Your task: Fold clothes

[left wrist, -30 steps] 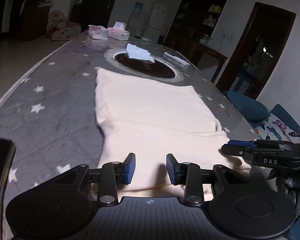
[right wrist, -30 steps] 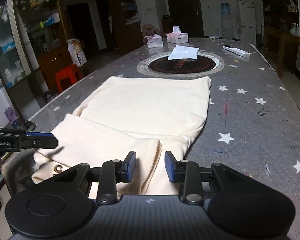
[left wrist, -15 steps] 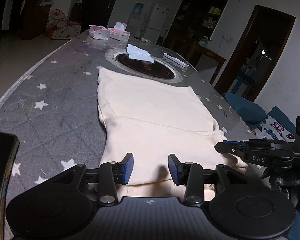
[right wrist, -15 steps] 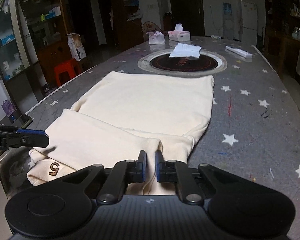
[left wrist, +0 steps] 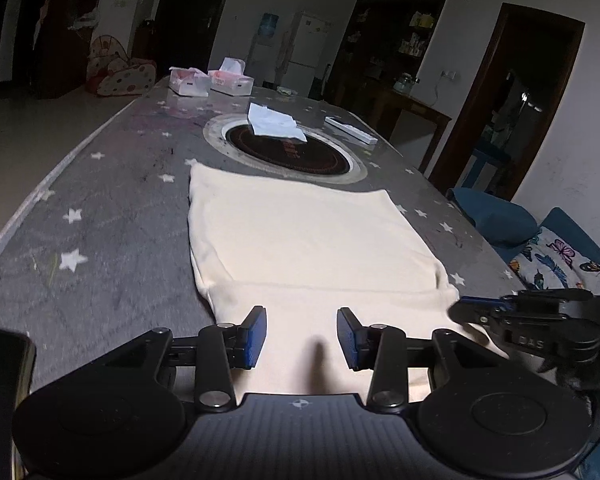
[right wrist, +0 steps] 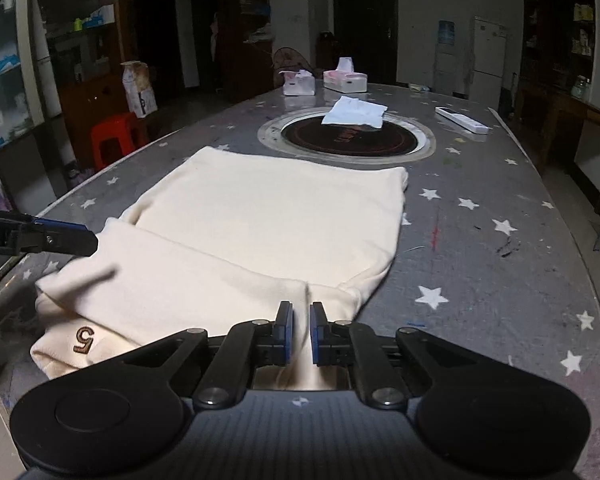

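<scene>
Two tissue boxes (right wrist: 345, 80) crown the star-printed table (right wrist: 480, 248) — dim shelves behind.

The right gripper (right wrist: 301, 330) has just been closing and now pinches the near edge of the cream garment (right wrist: 268, 232), which lies folded on the grey star-patterned table (right wrist: 500, 264). At nine o'clock the tip of the left gripper (right wrist: 66, 240) reaches over the garment. At twelve o'clock, a white cloth (right wrist: 356, 115) lies on the round inset hob (right wrist: 348, 138).
</scene>
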A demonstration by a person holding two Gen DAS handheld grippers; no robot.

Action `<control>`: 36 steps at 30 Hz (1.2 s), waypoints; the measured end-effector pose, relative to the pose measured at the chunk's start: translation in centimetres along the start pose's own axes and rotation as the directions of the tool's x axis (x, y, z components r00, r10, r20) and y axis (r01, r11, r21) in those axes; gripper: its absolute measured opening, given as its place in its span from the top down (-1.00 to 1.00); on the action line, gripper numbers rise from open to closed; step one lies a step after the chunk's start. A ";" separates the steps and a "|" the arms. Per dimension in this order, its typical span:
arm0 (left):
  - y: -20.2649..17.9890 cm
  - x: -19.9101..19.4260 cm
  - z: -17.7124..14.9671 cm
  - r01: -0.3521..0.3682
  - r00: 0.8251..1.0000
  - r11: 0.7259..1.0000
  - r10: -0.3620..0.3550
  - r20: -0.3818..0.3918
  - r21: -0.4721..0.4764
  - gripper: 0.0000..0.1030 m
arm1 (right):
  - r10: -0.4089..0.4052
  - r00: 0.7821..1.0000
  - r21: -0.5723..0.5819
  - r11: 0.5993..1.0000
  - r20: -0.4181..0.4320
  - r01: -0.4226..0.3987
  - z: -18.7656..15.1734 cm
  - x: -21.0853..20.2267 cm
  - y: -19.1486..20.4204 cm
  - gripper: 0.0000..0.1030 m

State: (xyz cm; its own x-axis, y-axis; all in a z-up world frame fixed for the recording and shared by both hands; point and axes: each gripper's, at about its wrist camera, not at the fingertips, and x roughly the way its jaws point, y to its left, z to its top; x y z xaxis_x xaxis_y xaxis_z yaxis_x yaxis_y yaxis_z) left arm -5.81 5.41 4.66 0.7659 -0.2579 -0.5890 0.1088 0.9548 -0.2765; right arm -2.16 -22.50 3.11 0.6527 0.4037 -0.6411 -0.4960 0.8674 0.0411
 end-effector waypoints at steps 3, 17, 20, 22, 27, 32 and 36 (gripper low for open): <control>0.2 0.6 0.7 -0.005 1.000 1.000 0.005 0.007 0.014 0.18 | 0.010 1.000 -0.005 1.000 0.030 -0.010 0.6 -0.7 0.0 0.83; -0.5 2.2 0.1 -0.018 1.000 0.995 0.021 -0.022 0.103 0.18 | 0.110 0.994 -0.083 0.990 -0.016 -0.111 0.5 1.5 2.5 0.60; -1.6 1.1 -0.6 0.012 1.000 0.990 -0.010 -0.014 0.141 0.18 | 0.136 0.991 -0.125 0.983 0.002 -0.135 0.6 0.6 3.5 0.58; -2.5 0.5 -1.4 0.034 0.999 0.984 -0.031 -0.018 0.174 0.18 | 0.162 0.987 -0.156 0.975 0.003 -0.160 0.6 0.1 4.3 0.55; -3.7 -0.1 -3.3 0.051 0.998 0.971 -0.044 -0.035 0.233 0.18 | 0.181 0.983 -0.221 0.958 -0.017 -0.180 -0.5 0.2 6.1 0.49; -3.9 0.0 -4.2 0.050 0.998 0.967 -0.039 -0.049 0.250 0.16 | 0.173 0.985 -0.224 0.959 -0.019 -0.173 -1.0 -0.1 6.3 0.49; -4.0 0.0 -4.2 0.051 0.998 0.968 -0.040 -0.050 0.246 0.11 | 0.175 0.984 -0.225 0.959 -0.007 -0.172 -0.8 -0.5 6.5 0.47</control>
State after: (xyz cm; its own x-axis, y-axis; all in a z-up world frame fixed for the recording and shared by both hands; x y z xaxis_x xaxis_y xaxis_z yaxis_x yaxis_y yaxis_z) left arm -8.87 0.98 2.57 0.7285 -0.3025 -0.6147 0.3000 0.9475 -0.1107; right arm -6.17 -17.34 3.06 0.5515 0.5472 -0.6296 -0.7168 0.6969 -0.0221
